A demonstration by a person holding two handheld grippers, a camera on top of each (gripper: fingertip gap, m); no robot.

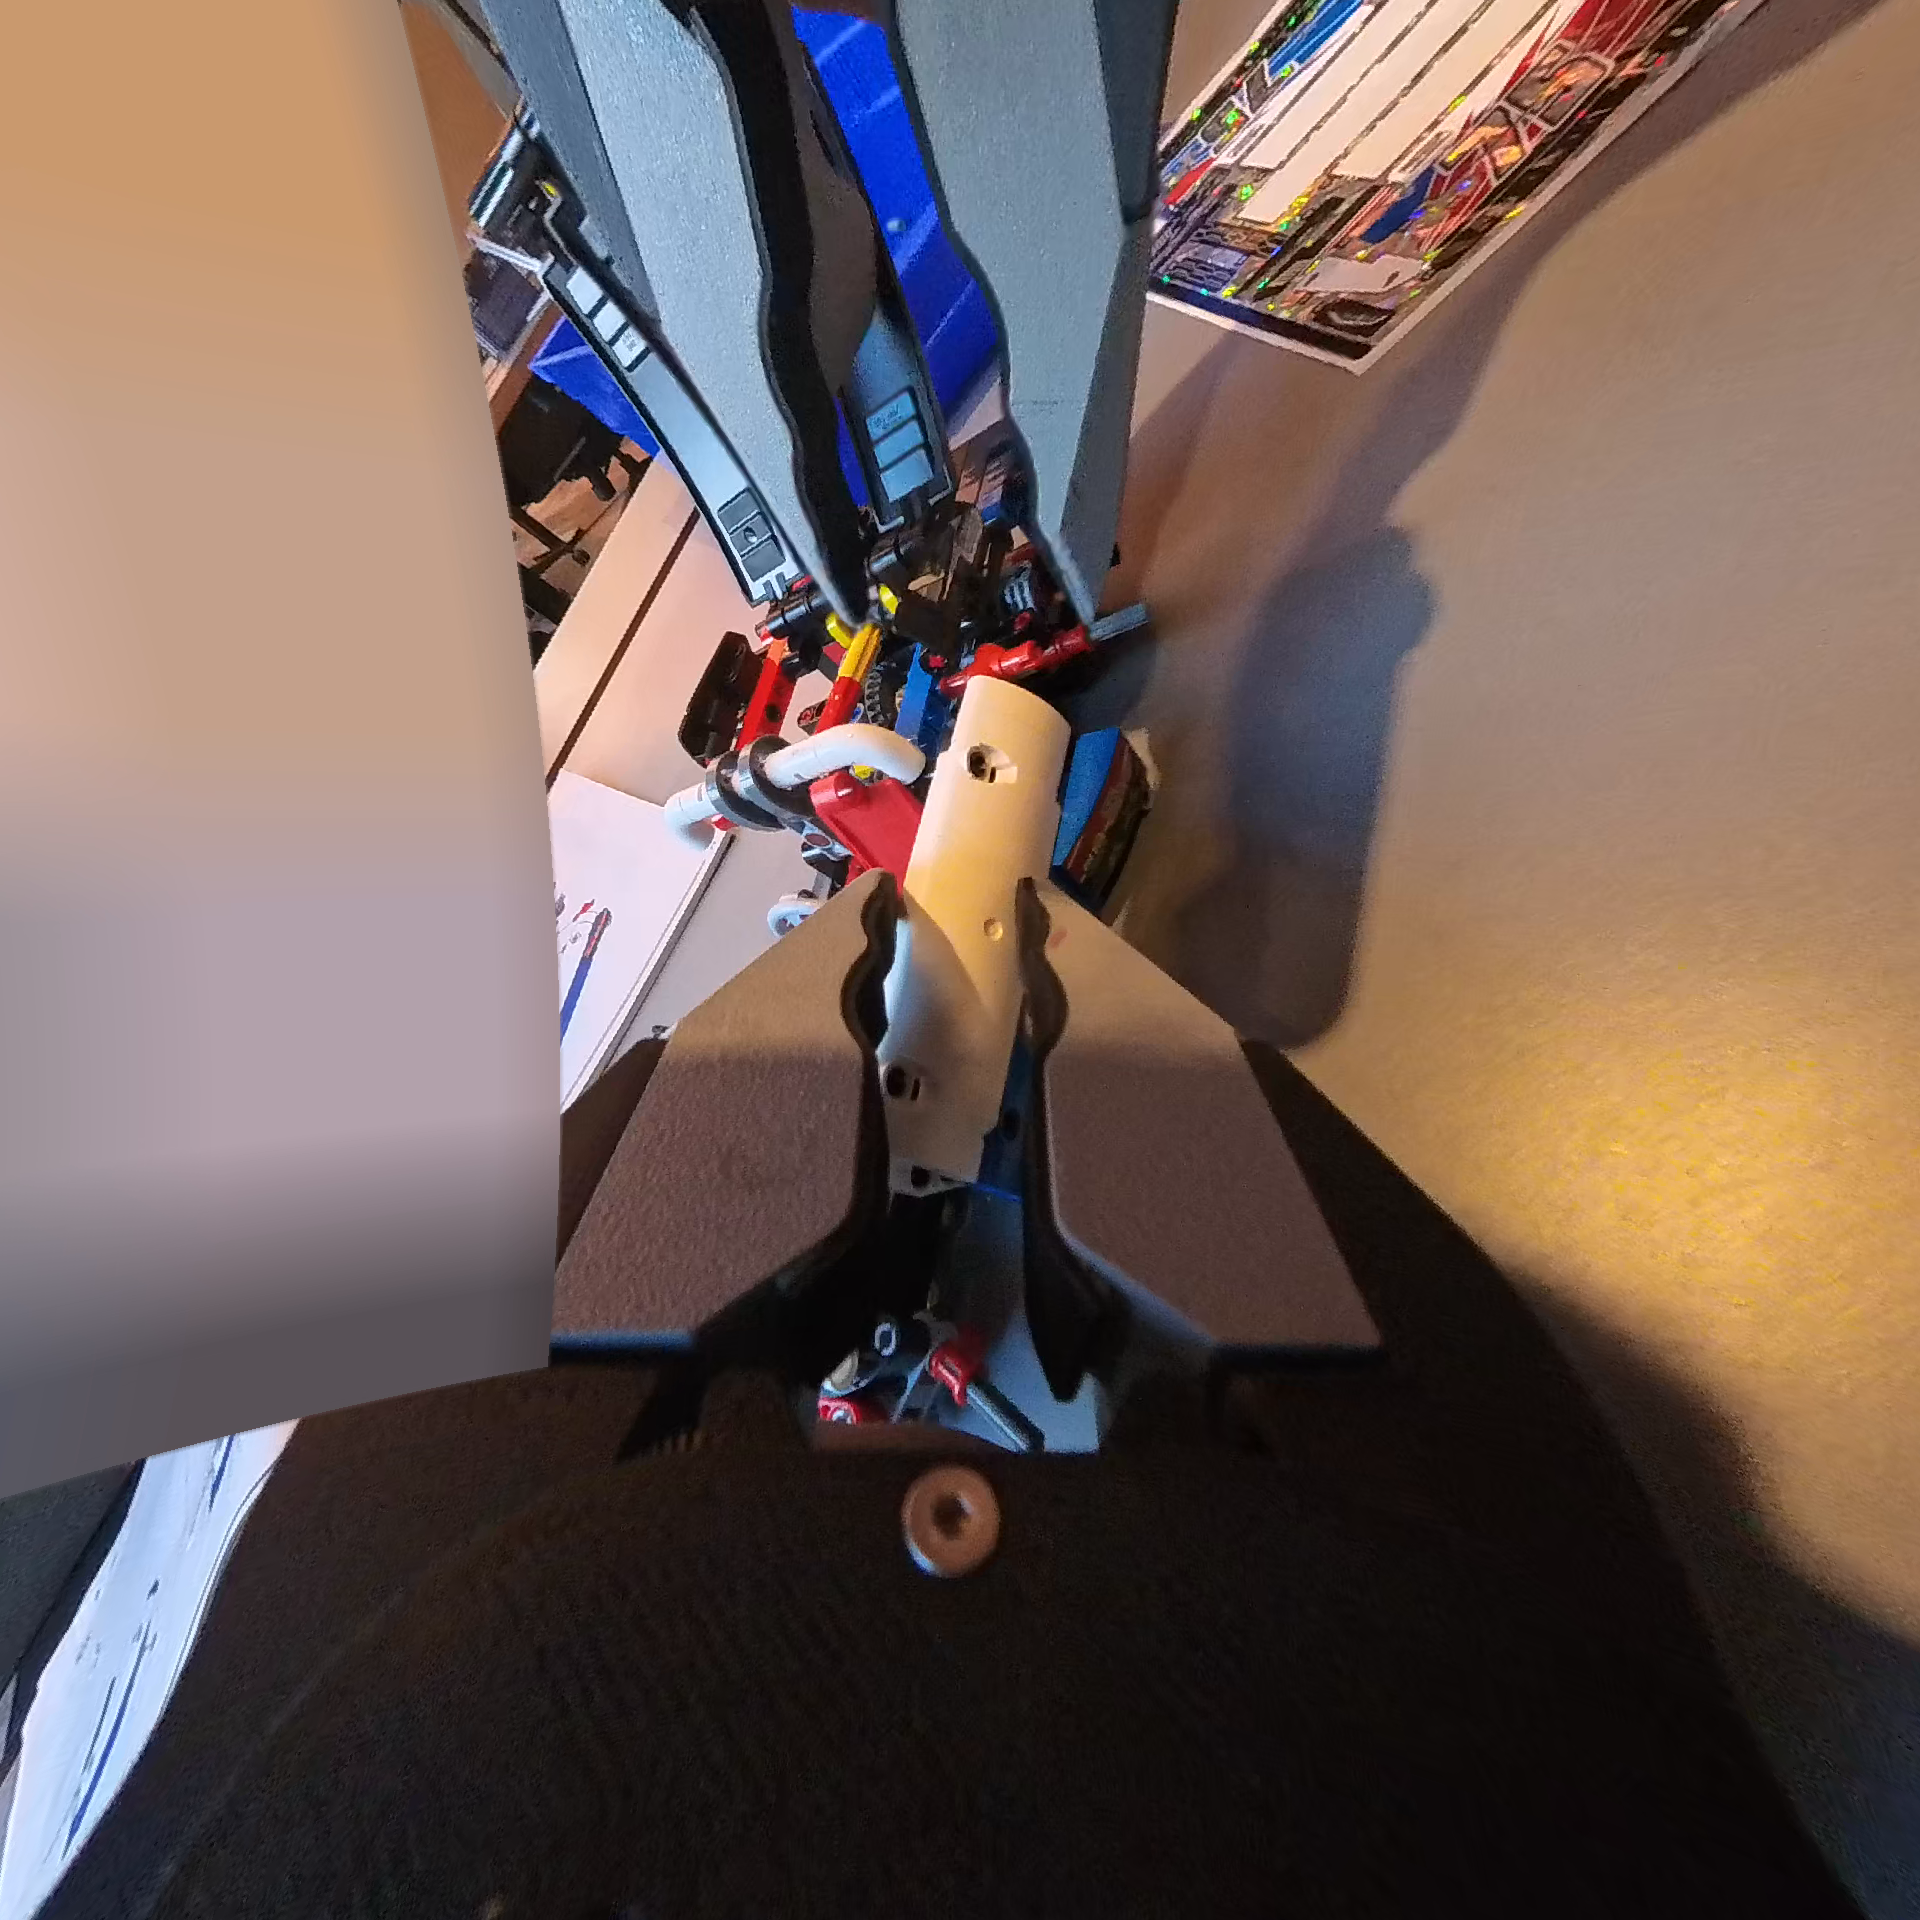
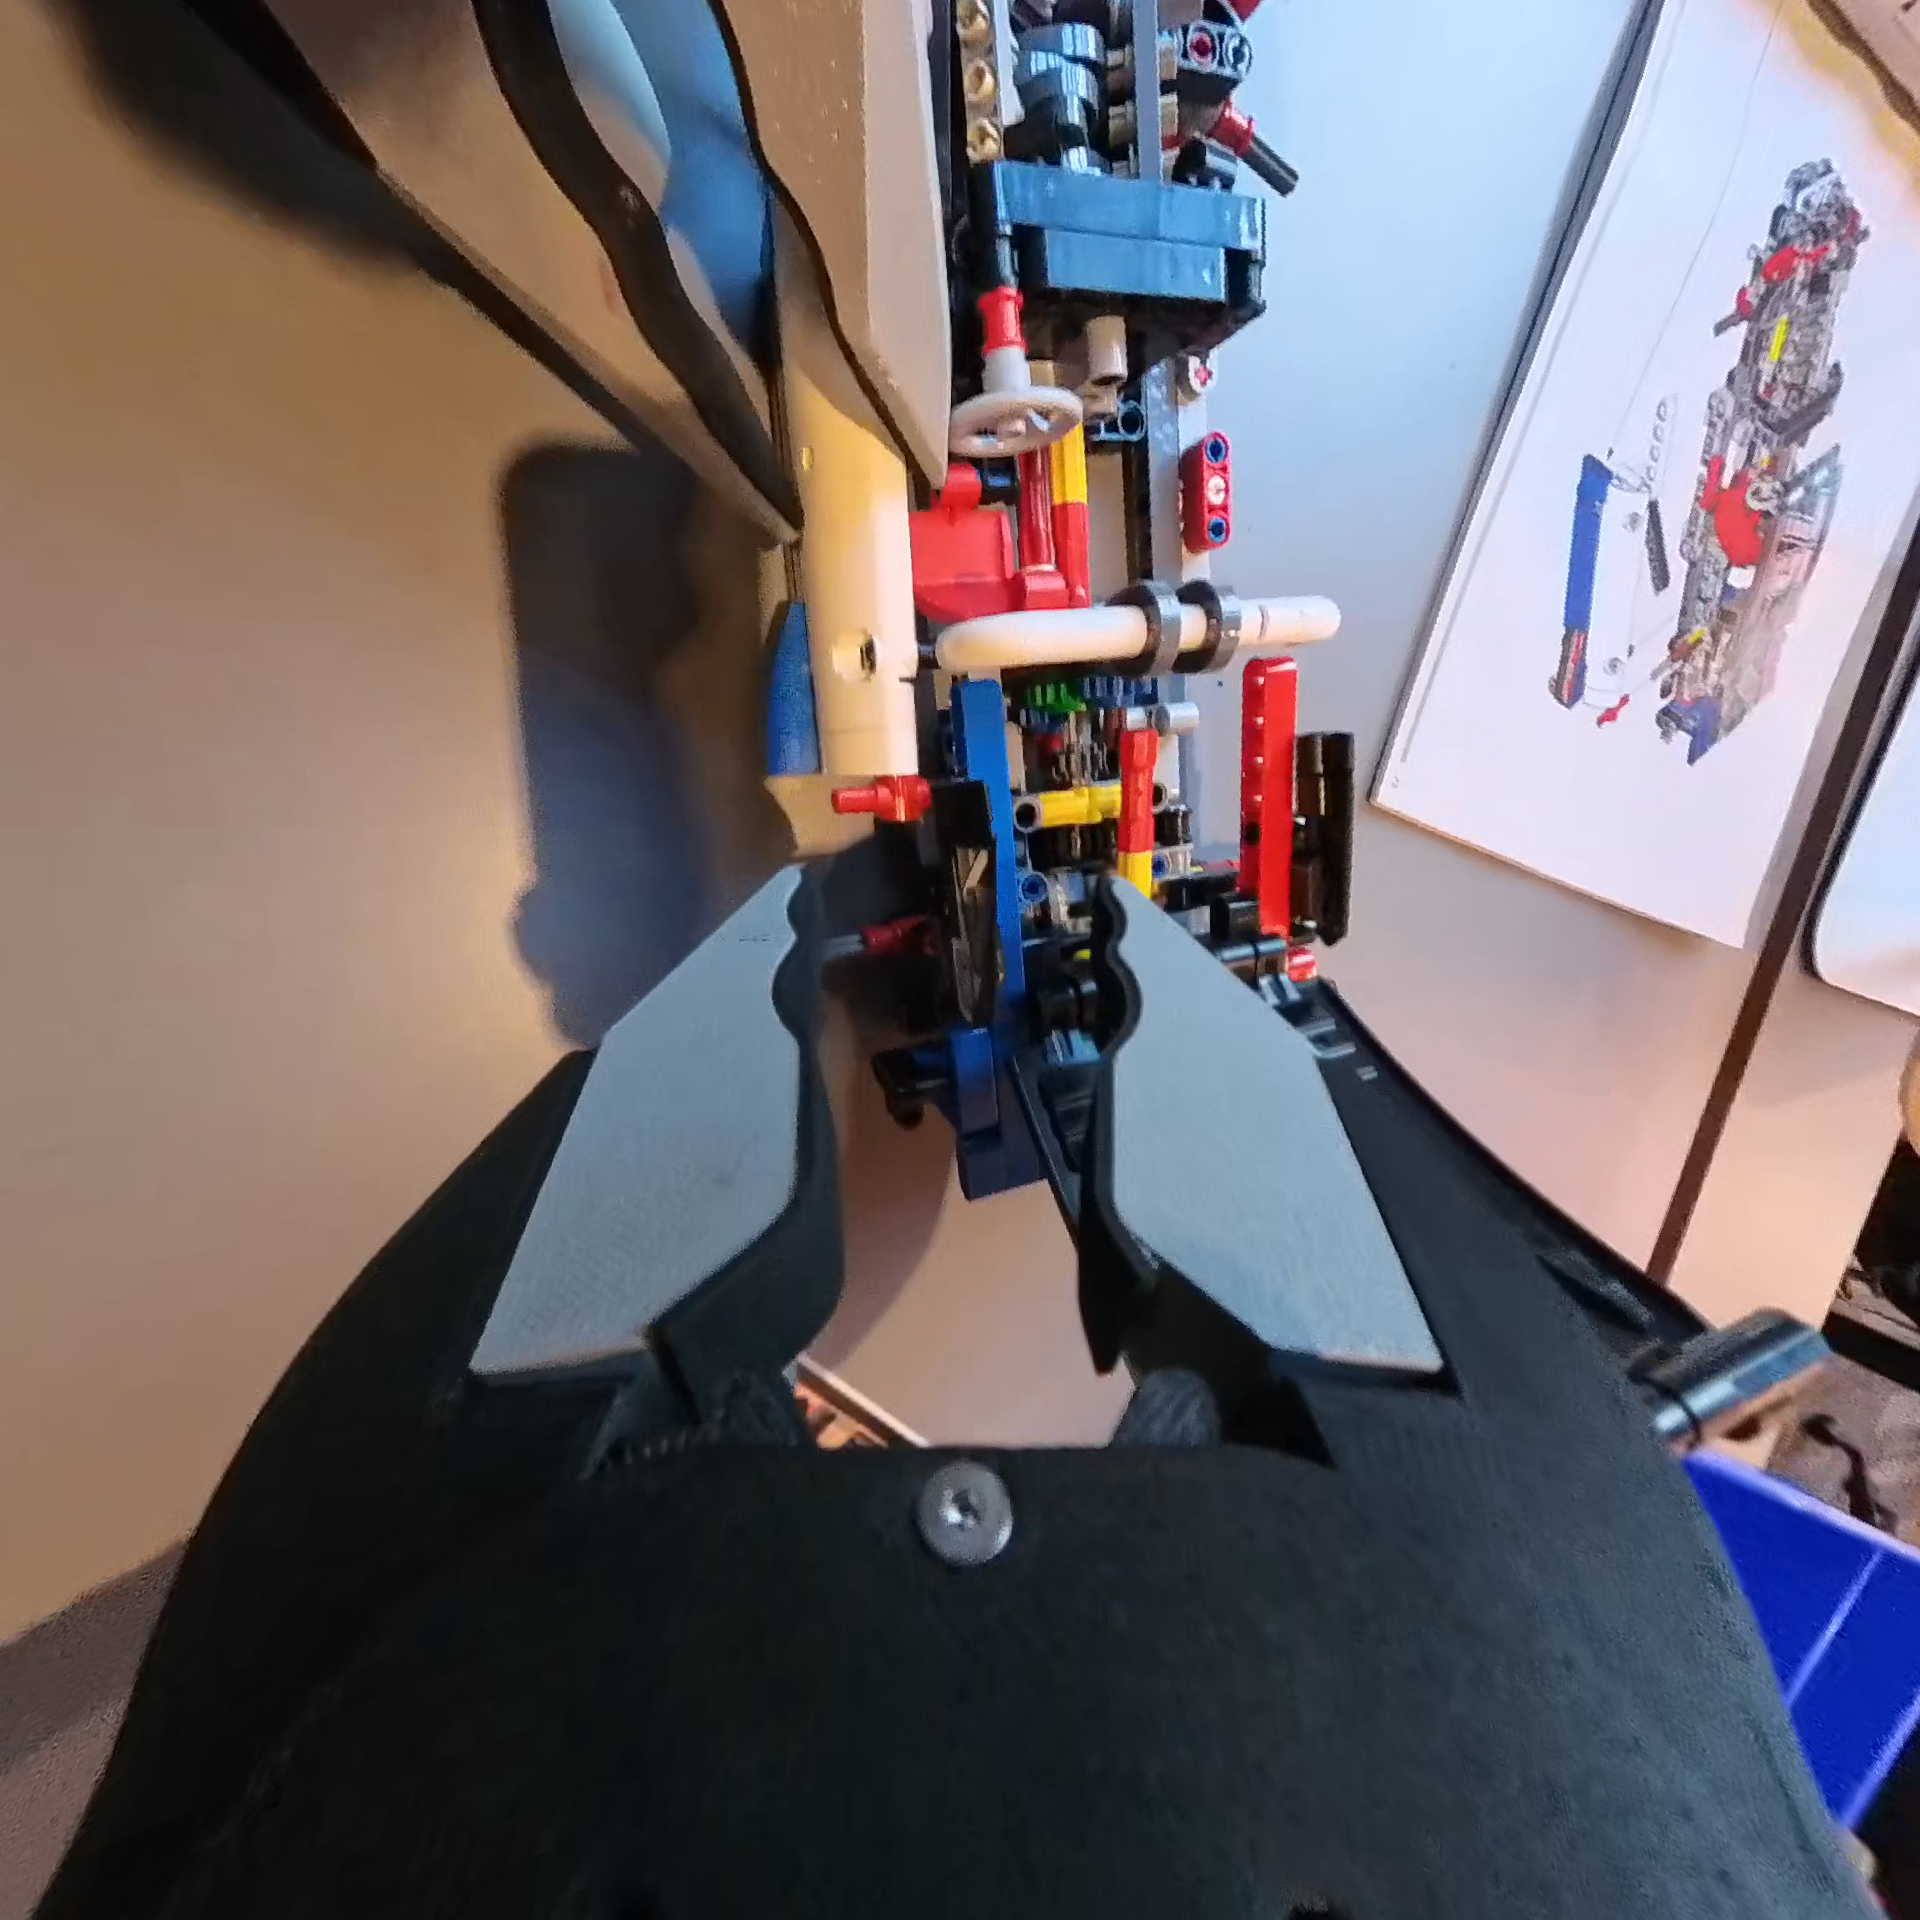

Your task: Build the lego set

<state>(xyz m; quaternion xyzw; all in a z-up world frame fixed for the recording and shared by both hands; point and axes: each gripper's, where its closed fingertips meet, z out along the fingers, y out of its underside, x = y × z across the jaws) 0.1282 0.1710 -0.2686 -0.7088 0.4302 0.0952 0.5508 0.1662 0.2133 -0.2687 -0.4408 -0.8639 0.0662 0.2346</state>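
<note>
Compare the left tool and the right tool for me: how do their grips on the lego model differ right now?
The left tool is clamped on the model's long white panel; the right tool straddles the opposite end, around a blue beam and black parts. The left tool's gap is narrow and filled by the panel; the right tool's gap is wider, and whether it grips is unclear. Both point toward the same lego model.

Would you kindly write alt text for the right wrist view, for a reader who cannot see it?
The right gripper closes its grey fingers around the near end of a partly built lego model of blue, red, yellow, black and white parts. The left gripper clamps a white panel on the model's left side, and an instruction sheet lies to the right on the table.
</note>
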